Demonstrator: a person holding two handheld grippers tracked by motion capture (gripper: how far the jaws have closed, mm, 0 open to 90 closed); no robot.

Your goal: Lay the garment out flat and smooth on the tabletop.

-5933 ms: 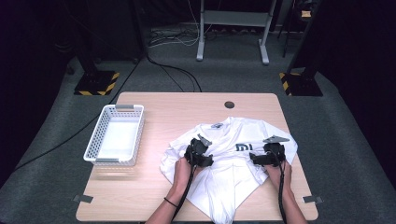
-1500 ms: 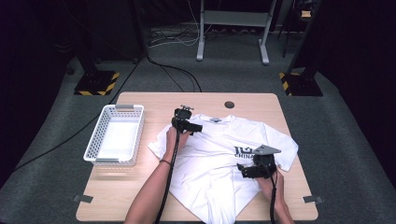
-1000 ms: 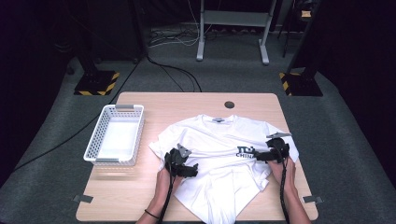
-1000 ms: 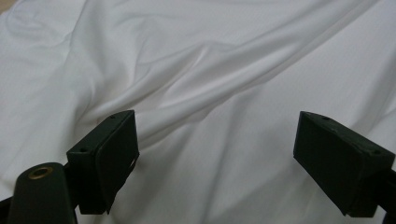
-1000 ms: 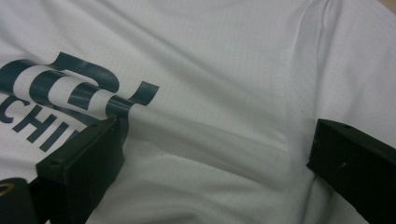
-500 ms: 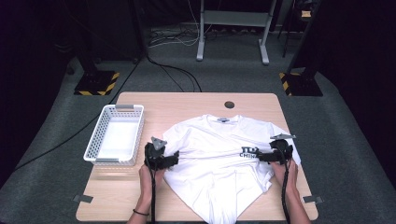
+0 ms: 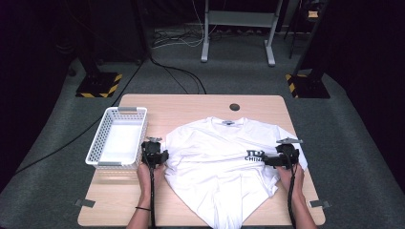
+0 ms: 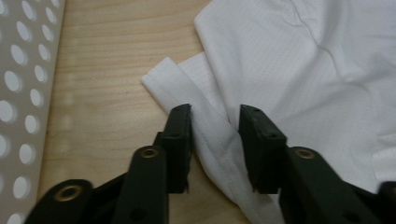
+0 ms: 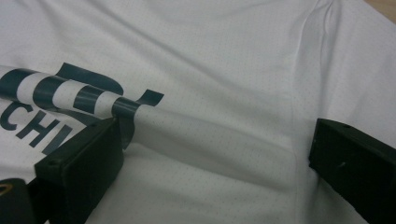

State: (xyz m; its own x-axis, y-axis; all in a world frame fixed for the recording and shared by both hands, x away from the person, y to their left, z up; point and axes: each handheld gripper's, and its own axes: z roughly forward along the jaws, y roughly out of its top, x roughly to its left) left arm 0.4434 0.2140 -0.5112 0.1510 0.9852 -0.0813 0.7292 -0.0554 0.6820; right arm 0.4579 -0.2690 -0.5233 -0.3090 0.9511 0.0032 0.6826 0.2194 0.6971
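Observation:
A white T-shirt (image 7: pixel 217 162) with a dark printed logo (image 7: pixel 255 156) lies spread on the wooden table (image 7: pixel 191 106), collar pointing away from the person. My left gripper (image 7: pixel 155 149) is at the shirt's left sleeve. In the left gripper view, my left gripper (image 8: pixel 215 121) is open, with the sleeve hem (image 8: pixel 187 93) lying flat between the jaws. My right gripper (image 7: pixel 274 160) rests on the shirt's right side. In the right gripper view, my right gripper (image 9: pixel 215 140) is wide open over the cloth (image 9: pixel 210 56), beside a raised fold crossing the logo (image 9: pixel 70 93).
A white perforated basket (image 7: pixel 98 143) stands on the table just left of my left gripper, and its wall (image 8: pixel 18 93) appears close by in the left gripper view. Bare wood lies behind the collar, around a round hole (image 7: pixel 234 107). The shirt's bottom hem hangs past the near table edge.
My left gripper came down from the collar to the left sleeve and moved outward. My right gripper shifted to the right side. The shirt now lies wider and flatter.

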